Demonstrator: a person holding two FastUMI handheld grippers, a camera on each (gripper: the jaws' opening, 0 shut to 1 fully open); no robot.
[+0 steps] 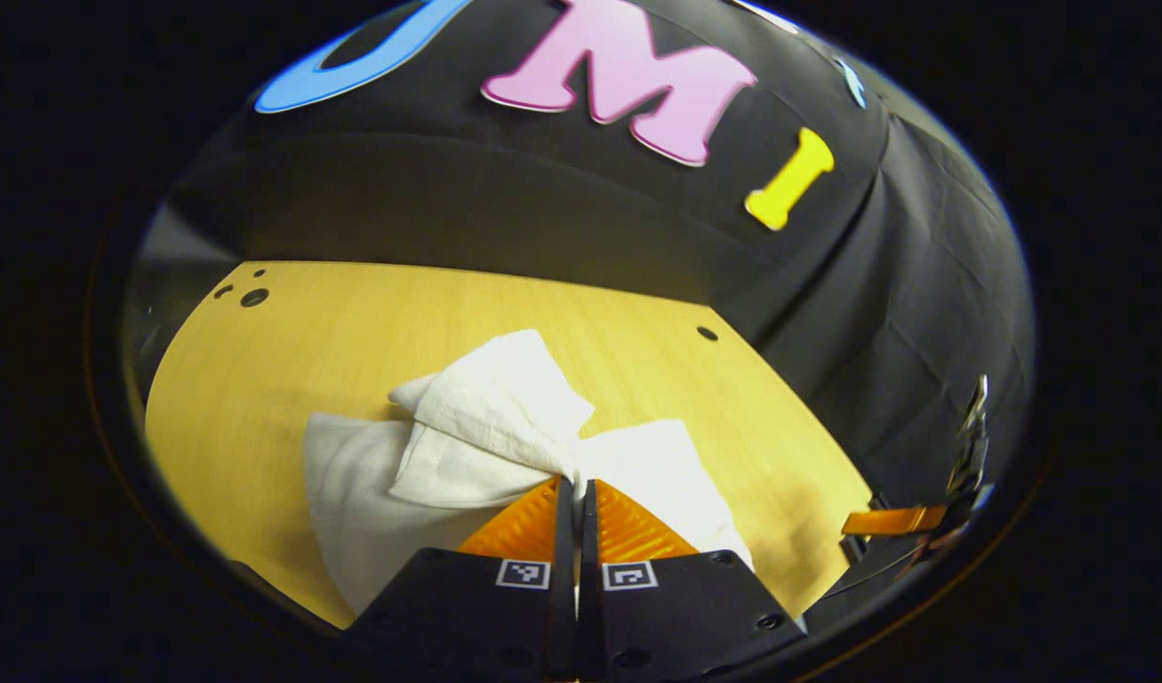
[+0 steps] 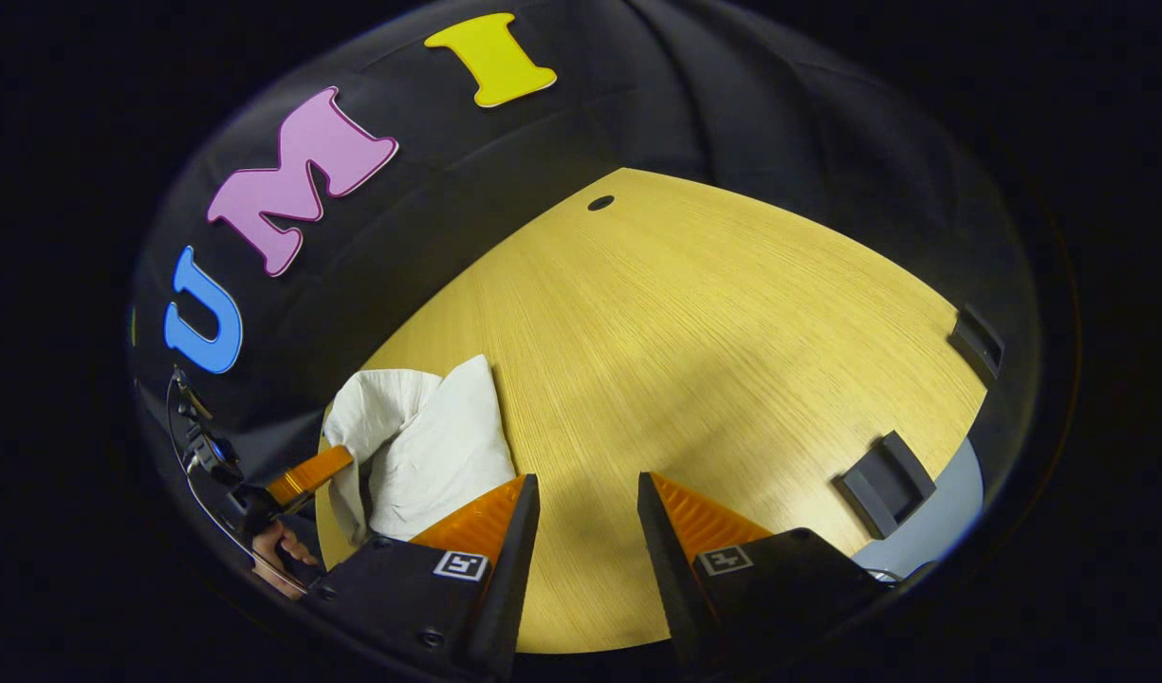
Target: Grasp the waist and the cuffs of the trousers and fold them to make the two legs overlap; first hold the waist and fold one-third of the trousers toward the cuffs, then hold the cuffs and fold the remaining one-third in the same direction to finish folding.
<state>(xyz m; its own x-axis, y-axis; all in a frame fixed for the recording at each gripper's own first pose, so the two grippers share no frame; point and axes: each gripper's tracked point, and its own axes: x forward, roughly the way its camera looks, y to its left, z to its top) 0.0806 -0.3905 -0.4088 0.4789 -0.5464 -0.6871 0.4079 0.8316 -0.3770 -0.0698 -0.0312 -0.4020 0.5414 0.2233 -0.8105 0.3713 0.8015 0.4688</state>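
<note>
Left gripper (image 1: 576, 489) pinches a bunched fold of trousers (image 1: 467, 446) on the table (image 1: 286, 351); right gripper (image 2: 585, 493) gapes, holding nothing. Risk: a one-sided lift drags the bundle and skews the fold.

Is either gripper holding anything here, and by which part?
The left gripper is shut on the trousers, pinching a bunched fold; which part cannot be told. The right gripper is open over the table, holding nothing.

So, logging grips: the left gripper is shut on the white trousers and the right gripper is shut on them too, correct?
Not quite. The left gripper is shut on the trousers, but the right gripper is open over bare table, as the right gripper view shows.
</note>
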